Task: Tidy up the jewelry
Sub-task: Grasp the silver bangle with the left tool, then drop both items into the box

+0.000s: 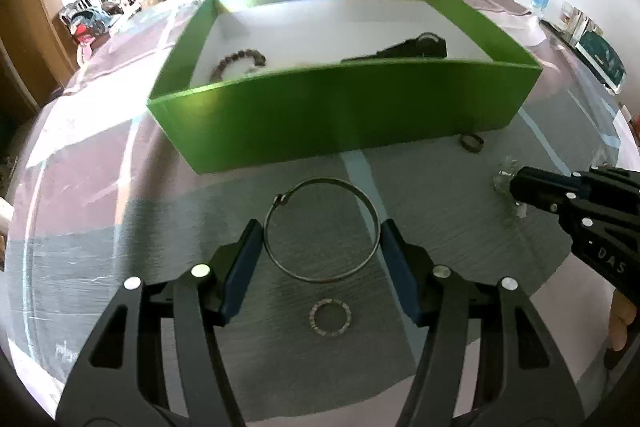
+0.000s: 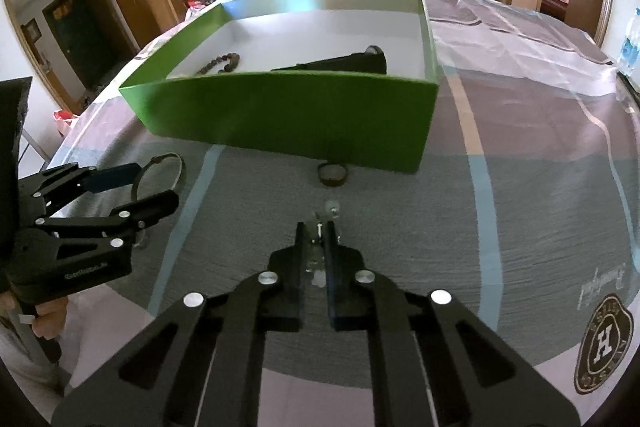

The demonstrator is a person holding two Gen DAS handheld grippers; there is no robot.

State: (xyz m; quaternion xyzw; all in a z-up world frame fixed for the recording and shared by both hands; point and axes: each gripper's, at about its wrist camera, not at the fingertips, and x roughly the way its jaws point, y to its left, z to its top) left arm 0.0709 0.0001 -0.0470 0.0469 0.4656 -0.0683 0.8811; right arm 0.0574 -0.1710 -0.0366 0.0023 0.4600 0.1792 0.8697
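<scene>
A: What is the biggest thing on the table?

B: The table carries a cloth with grey, pink and pale blue stripes. On it stands the green box, open at the top and white inside. A beaded bracelet lies in its left part, and a black watch lies in its right part.

A: And the two tools?

B: The left gripper is spread wide. Its blue pads stand on both sides of the thin metal bangle, which lies flat on the cloth in front of the box. The pads are at the wire or very near it; a real grasp cannot be confirmed. The right gripper is clenched on a small clear crystal piece, low over the grey stripe. Part of this piece sticks out past the fingertips.

A: What small things remain outside the box?

B: A dark ring lies just beside the front wall of the box, near its right end. A small sparkling ring lies on the cloth between the arms of the left gripper, nearer to the camera than the bangle.
</scene>
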